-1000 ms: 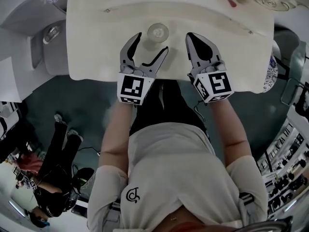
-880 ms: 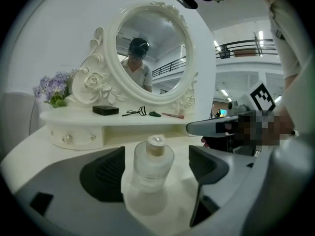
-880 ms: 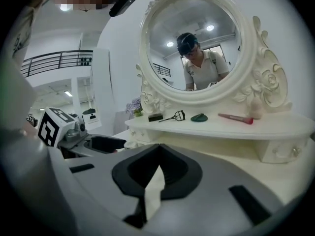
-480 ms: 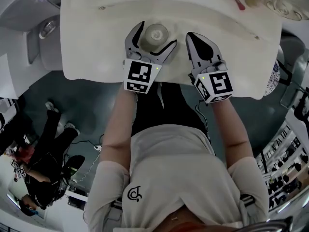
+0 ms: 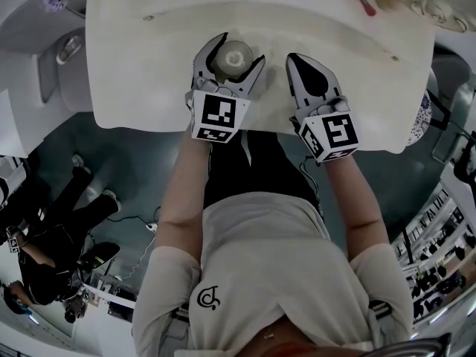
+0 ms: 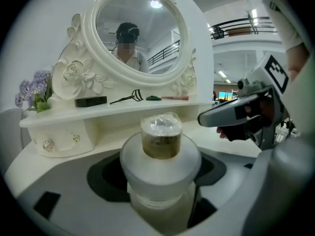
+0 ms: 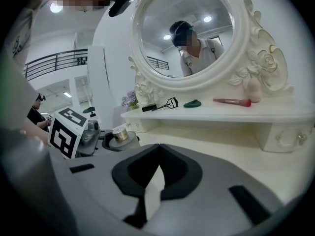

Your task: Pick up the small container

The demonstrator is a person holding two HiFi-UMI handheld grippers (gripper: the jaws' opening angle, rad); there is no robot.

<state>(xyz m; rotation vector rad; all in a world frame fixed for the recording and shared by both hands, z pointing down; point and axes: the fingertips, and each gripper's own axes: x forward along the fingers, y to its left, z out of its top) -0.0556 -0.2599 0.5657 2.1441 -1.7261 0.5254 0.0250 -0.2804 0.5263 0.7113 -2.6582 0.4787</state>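
Observation:
The small container (image 5: 232, 55) is a frosted white jar with a clear-topped knob lid, standing on the cream vanity table (image 5: 141, 58). My left gripper (image 5: 235, 50) has its jaws on both sides of the jar, closing on it, pads against its wide lid (image 6: 160, 157). In the right gripper view the jar (image 7: 119, 135) shows small at the left, inside the left gripper (image 7: 98, 140). My right gripper (image 5: 299, 58) rests to the right of the jar, shut and holding nothing (image 7: 158, 149).
An ornate white mirror (image 6: 138, 33) rises behind a raised shelf (image 7: 221, 113) carrying a red-handled brush (image 7: 231, 102), a green item (image 7: 193, 103) and an eyelash curler (image 7: 165, 103). Purple flowers (image 6: 32, 90) stand at the far left. The table's front edge (image 5: 149, 121) lies just under the grippers.
My left gripper moved forward from short of the jar, spread wide around it, then drew in on it. The right gripper stayed put.

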